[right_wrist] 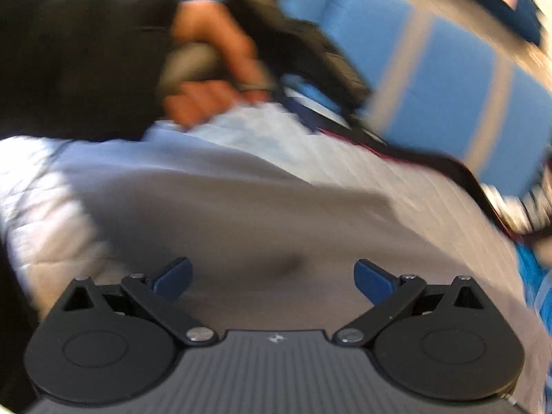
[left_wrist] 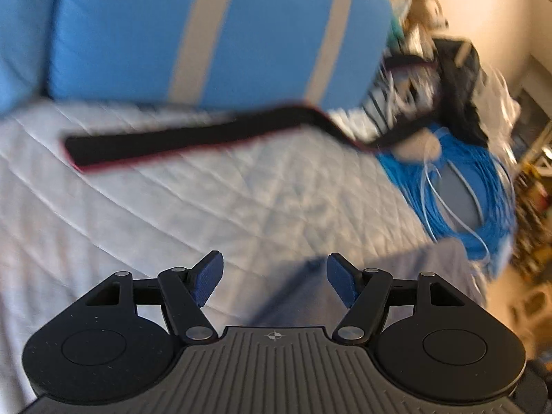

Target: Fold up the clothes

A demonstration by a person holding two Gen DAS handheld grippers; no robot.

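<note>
A grey garment [right_wrist: 241, 214] lies spread flat on the white quilted bed [right_wrist: 41, 207] in the right wrist view. My right gripper [right_wrist: 272, 264] hovers just over it, jaws wide open and nothing between the blue pads. In the left wrist view a corner of the same grey-blue garment [left_wrist: 431, 269] shows at the lower right. My left gripper [left_wrist: 274, 258] stands open above the bed cover [left_wrist: 138, 207] near that cloth edge, holding nothing. Both views are blurred.
A blue pillow with grey stripes [left_wrist: 207, 34] leans at the head of the bed. A black strap with a red edge [left_wrist: 189, 138] lies across the quilt in front of it. A coil of blue cable [left_wrist: 483, 189] and dark clutter [left_wrist: 455, 79] sit at the right. A person's hand [right_wrist: 214, 69] in a black sleeve shows at the upper left.
</note>
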